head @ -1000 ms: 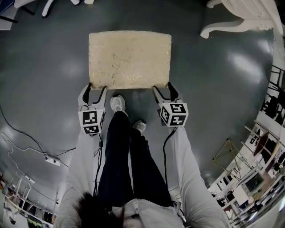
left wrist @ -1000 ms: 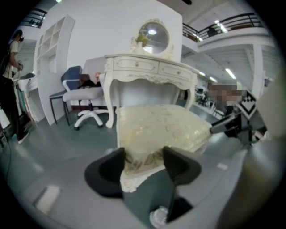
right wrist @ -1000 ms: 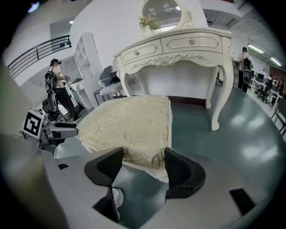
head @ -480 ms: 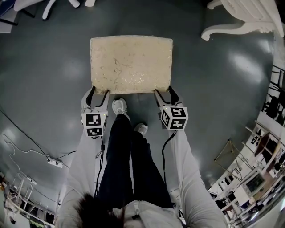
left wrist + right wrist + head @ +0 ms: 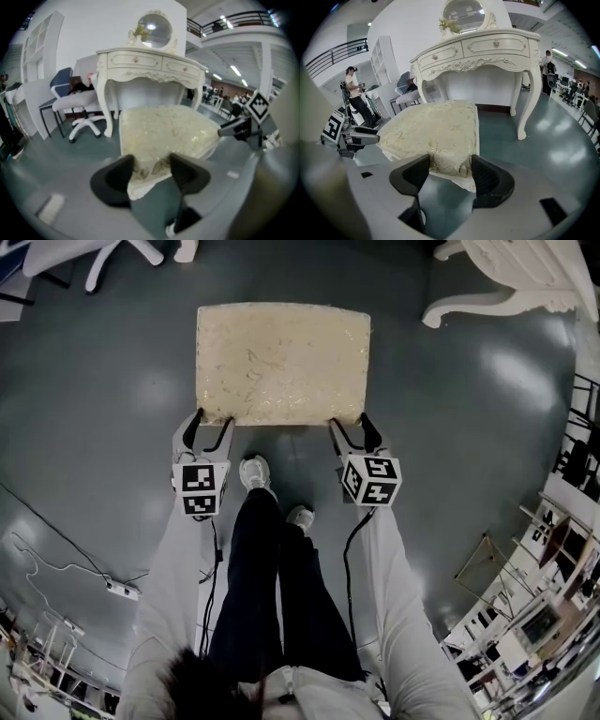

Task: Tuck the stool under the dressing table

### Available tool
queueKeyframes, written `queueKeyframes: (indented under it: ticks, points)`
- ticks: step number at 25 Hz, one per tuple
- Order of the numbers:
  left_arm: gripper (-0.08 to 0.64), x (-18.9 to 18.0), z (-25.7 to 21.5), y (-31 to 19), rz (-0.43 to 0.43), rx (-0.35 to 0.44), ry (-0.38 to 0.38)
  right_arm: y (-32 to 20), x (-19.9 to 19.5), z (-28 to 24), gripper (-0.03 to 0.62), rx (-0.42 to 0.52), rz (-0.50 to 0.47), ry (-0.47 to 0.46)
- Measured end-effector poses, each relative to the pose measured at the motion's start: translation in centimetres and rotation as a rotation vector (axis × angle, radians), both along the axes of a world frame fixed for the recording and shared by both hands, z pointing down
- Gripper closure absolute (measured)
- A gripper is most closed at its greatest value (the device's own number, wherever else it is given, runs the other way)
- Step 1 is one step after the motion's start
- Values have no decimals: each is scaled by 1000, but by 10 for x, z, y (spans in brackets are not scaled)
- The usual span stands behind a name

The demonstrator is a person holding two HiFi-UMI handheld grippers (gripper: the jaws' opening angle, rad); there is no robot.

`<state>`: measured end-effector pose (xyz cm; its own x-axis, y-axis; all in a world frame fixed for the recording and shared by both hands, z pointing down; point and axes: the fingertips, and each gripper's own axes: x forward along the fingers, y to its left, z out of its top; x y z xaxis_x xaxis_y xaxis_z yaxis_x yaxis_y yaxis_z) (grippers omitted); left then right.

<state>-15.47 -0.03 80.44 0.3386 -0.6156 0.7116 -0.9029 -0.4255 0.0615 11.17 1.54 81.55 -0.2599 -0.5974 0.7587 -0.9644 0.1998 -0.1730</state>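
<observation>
Stool [image 5: 281, 362], rectangular with a cream cushioned seat patterned in gold, stood on a glossy grey floor [image 5: 103, 399] in the upper middle of the head view. The white carved dressing table [image 5: 511, 277] showed only at the upper right corner of that view, well apart from the stool. In both gripper views it stood just behind the stool, with a round mirror on top.

The left gripper [image 5: 210, 426] grasped the seat's near left corner. In its own view the two black jaws were about half spread, and the cushion's edge was pinched between them, touching both. The right gripper [image 5: 352, 425] gripped the near right corner in the same way, its jaws clamped on the patterned fabric edge.

The person's dark-trousered legs [image 5: 272, 587] and pale shoes filled the lower middle, just below the stool.
</observation>
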Motion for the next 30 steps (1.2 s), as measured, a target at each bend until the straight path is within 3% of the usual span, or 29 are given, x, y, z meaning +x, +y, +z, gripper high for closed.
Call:
queueKeyframes:
  ticks: [4,30]
  points:
    - [296,10,-5,-56,23,1,-9,-48,10,-5,307,1,34,0]
    - [295,33,-3,-197,143,-75,-37,-160,27,-3,306,-19,162,34]
